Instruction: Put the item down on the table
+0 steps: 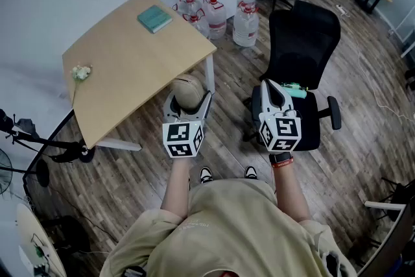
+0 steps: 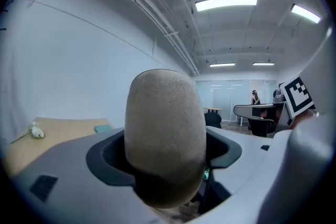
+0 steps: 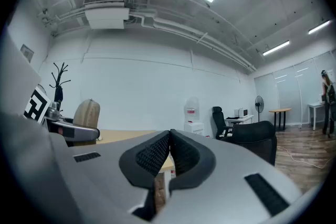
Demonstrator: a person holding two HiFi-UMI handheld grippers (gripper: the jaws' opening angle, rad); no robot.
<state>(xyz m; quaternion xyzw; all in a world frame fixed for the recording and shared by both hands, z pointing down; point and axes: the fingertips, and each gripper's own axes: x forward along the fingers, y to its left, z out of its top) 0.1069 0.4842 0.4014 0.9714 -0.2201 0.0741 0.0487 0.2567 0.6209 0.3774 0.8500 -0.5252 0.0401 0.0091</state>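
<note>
Left gripper [image 1: 189,99]: the jaws are spread wide and clamped on the tan rounded item [image 1: 186,89].
Item: it is held off the surface, just beside the near edge of the wooden table [image 1: 130,55].
Right gripper [image 1: 270,89]: the jaws are pressed together; nothing is held.

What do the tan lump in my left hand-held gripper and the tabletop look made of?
Tan lump: matte, finely pebbled skin, no shine; possibly a potato or a foam replica, can't tell. Tabletop: smooth, probably light wood-look laminate, judging by its even colour.
</note>
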